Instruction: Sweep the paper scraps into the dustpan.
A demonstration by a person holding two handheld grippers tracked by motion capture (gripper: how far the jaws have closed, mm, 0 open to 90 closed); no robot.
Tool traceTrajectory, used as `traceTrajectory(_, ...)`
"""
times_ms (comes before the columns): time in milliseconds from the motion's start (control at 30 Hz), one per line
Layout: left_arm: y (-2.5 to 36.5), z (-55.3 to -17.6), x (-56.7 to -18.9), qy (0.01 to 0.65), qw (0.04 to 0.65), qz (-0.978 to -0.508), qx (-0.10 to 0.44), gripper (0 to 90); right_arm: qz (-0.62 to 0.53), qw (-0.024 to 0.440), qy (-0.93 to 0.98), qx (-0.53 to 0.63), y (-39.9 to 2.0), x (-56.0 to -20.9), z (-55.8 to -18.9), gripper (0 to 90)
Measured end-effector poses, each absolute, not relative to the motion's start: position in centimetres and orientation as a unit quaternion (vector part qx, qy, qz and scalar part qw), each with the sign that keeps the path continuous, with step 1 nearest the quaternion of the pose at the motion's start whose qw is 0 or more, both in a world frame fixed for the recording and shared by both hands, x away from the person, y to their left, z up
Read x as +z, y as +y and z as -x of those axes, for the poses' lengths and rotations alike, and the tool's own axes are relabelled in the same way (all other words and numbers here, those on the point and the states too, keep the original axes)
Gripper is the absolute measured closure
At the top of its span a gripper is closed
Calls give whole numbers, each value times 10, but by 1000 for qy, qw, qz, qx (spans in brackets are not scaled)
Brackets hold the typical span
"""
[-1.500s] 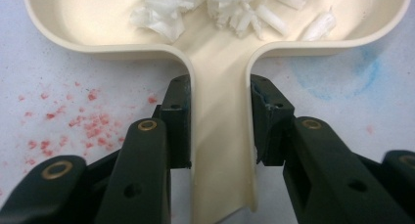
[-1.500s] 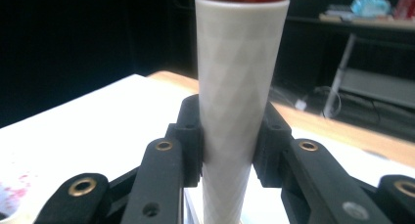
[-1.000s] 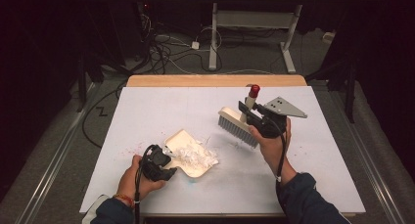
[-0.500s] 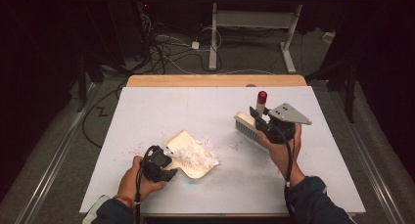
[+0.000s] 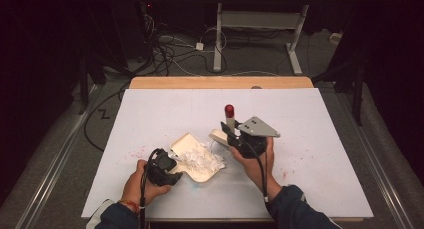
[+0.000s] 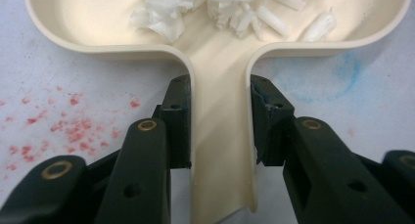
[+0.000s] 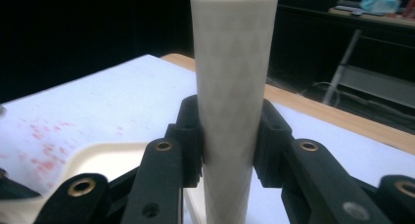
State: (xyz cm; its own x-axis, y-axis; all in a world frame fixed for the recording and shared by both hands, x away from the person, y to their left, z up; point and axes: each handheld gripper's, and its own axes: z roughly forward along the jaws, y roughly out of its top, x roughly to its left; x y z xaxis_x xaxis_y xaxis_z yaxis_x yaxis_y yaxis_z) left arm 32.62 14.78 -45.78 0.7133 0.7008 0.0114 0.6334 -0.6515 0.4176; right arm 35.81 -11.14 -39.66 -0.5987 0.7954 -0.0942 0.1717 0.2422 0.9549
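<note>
Currently, places are given relative to the dustpan.

Dustpan (image 5: 196,159): a cream plastic pan with a raised rounded rim and a narrow channel-shaped handle; it is seen lying flat on the white table cover (image 5: 150,114), toward the person's side.

Dustpan contents: white shredded scraps (image 6: 230,9) are heaped inside the pan, against the inner wall nearest the handle.

Left gripper (image 6: 219,121): its two black jaws are pressed against the two outer sides of the dustpan handle, so the handle is pinched between them; the pan's body is seen just beyond the jaw tips, in the left gripper view.

Left hand (image 5: 145,181): it is wrapped around the left gripper at the handle end of the dustpan, on the person's side.

Brush (image 5: 226,130): a cream brush with a pale textured cylindrical handle (image 7: 230,101) topped by a red cap (image 5: 229,110); the handle is held upright and the head is seen low, just beside the far right edge of the dustpan. Whether the head touches the pan cannot be told.

Right gripper (image 7: 229,136): its jaws are clamped on the brush handle from both sides, with the handle rising between them and past the tips; a grey three-cornered plate (image 5: 257,127) is carried on top.

Right hand (image 5: 255,161): it is placed just to the right of the dustpan.

Stains: red specks (image 6: 58,131) are scattered on the cover left of the dustpan handle, and a faint blue smear (image 6: 323,77) is seen right of it.
</note>
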Motion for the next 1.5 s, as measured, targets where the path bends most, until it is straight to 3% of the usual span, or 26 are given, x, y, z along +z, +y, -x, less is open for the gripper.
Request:
traceTrajectory(300, 146, -328, -458, 366, 199, -905, 83, 630, -343, 271, 714, 547, -67, -397, -371, 700)
traceTrajectory(467, 148, -329, -458, 365, 203, -905, 80, 631, -341, 251, 710, 563, -63, -391, -373, 702)
traceTrajectory(633, 150, -329, -458, 365, 201, -906, 80, 631, -328, 263, 712, 562, -62, -384, -370, 702)
traceTrajectory(1100, 157, -325, -458, 361, 195, -908, 82, 631, -294, 279, 720, 563, -107, -355, -358, 701)
traceTrajectory(1500, 163, -317, -452, 353, 174, -915, 86, 631, -302, 276, 738, 537, -162, -365, -345, 702)
